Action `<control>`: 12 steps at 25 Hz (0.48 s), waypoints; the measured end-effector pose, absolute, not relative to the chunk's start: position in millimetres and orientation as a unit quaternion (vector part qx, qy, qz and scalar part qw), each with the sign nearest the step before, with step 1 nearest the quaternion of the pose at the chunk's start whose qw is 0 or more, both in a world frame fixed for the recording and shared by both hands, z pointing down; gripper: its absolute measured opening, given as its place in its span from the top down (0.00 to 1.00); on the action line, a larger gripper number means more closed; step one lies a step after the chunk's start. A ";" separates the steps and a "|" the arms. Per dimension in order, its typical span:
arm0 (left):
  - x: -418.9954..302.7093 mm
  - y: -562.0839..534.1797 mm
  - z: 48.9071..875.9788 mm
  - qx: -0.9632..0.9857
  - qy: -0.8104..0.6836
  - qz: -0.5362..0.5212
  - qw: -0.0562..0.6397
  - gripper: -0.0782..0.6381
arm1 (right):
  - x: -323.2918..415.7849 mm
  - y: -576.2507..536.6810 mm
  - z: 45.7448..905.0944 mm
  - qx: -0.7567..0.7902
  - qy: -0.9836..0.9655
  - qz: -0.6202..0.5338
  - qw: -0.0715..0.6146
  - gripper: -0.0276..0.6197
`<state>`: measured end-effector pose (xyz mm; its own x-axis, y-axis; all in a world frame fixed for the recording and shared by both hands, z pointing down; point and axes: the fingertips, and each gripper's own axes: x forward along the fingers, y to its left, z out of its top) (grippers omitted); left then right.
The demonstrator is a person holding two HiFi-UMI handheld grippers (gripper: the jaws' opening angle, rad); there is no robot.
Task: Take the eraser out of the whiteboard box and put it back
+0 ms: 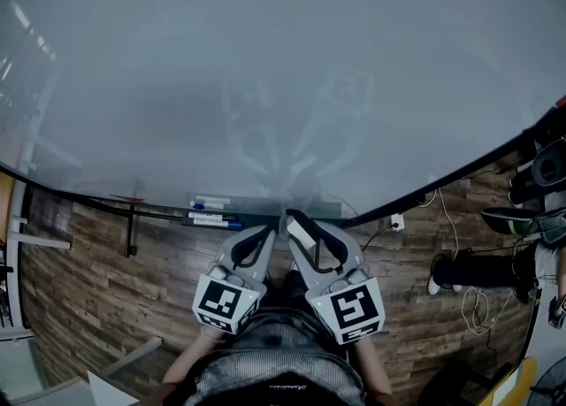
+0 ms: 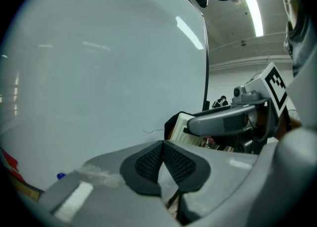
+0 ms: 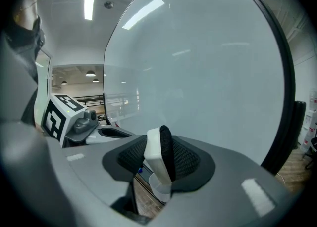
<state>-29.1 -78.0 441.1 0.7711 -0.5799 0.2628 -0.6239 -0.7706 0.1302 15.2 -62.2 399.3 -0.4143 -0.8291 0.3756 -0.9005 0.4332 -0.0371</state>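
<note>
The whiteboard [image 1: 265, 59] fills most of the head view, above a wood-plank floor [image 1: 88, 289]. Along its lower edge runs the whiteboard box [image 1: 265, 211], a long shallow tray lying left to right, with markers [image 1: 212, 216] at its left end. It is dim and partly covered, so its right end is hard to trace.

The right hand-held gripper [image 3: 158, 154] pinches the eraser [image 3: 154, 159] between its pads, white back to one side and black felt to the other. The eraser is out of the box, just in front of it and above. Its long axis seems to run along the jaws toward the board, so across the tray's length.

The left hand-held gripper [image 2: 162, 144] is pressed together on nothing, close beside the right. The right one is the better placed for the return.
</note>
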 end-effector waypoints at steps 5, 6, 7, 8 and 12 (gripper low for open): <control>-29.4 -79.5 440.6 0.933 -0.327 0.105 0.106 0.88 | 18.0 -67.6 413.0 0.517 -0.834 0.118 0.155 0.71; -29.8 -79.7 441.2 0.933 -0.328 0.105 0.107 0.88 | 18.2 -68.6 417.1 0.516 -0.834 0.119 0.157 0.71; -30.5 -79.7 441.7 0.932 -0.329 0.106 0.107 0.88 | 18.1 -69.5 421.4 0.515 -0.833 0.121 0.160 0.71; -31.4 -79.7 442.2 0.932 -0.330 0.107 0.108 0.88 | 17.9 -70.4 425.8 0.514 -0.833 0.123 0.163 0.71; -35.0 -80.2 444.5 0.929 -0.336 0.109 0.109 0.88 | 19.4 -74.8 446.5 0.513 -0.830 0.135 0.172 0.71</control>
